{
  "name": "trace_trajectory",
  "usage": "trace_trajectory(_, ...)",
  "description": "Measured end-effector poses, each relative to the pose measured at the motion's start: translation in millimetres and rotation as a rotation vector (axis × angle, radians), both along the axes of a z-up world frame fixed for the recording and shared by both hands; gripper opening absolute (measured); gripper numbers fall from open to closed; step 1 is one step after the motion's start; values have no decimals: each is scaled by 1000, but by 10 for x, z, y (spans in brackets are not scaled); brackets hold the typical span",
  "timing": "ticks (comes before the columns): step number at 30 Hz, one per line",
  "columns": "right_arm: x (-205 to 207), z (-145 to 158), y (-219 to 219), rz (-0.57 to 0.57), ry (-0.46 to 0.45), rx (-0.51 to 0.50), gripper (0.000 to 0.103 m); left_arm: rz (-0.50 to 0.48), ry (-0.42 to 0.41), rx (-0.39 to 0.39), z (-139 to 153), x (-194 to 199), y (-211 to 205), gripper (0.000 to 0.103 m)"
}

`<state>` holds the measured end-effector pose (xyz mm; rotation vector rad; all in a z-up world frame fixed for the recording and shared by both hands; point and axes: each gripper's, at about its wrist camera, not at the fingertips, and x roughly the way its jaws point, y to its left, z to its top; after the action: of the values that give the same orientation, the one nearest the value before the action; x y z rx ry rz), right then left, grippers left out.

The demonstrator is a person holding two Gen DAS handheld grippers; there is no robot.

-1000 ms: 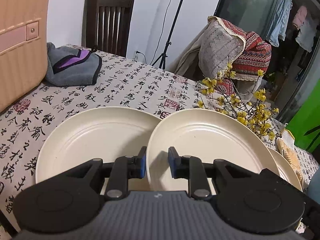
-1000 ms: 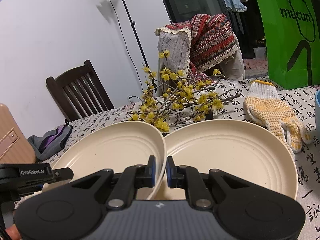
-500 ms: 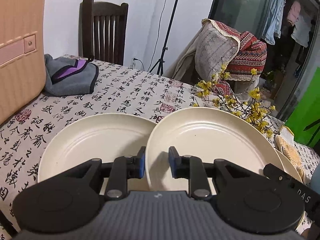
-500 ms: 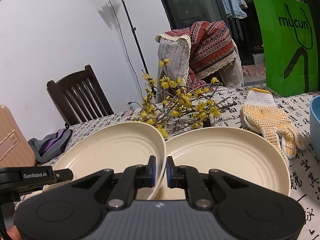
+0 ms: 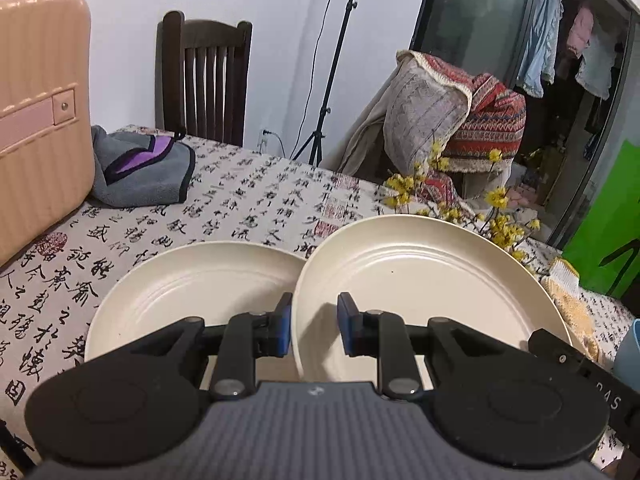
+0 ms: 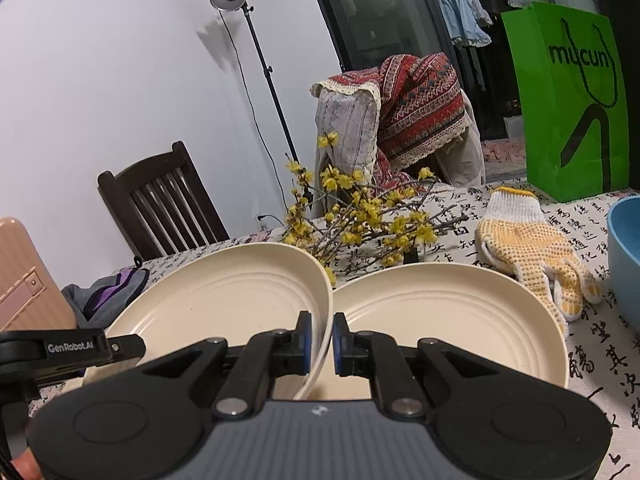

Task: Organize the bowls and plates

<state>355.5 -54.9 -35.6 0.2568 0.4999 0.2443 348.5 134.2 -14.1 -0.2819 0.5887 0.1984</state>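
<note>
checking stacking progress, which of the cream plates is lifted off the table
The middle cream plate, tilted, with its rim pinched in the right tongs. The left cream plate and the right cream plate lie flat on the tablecloth.

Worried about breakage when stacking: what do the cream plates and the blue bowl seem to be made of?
The cream plates look like matte plastic or melamine, possibly wheat-straw composite: thin rims, dull sheen, moulded rings, faint specks. The blue bowl looks like similar matte plastic; only its edge shows, so that's less certain.
</note>
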Motion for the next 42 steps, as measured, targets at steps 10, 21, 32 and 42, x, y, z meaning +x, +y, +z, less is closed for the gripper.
trace_trajectory(10,-123,130,-6,-10,-56,-5,10,5,-66,36,123,-99,-57,23)
trace_trajectory(21,-179,207,-119,-32,-42,20,10,-9,-80,65,269,-213,-229,22)
trace_trajectory(32,-407,369,-259,-33,-60,12,10,-12,-84,66,438,-450,-392,22)
trace_trajectory(42,-711,456,-351,-42,-79,12,10,-27,-84,69,517,-722,-473,22)
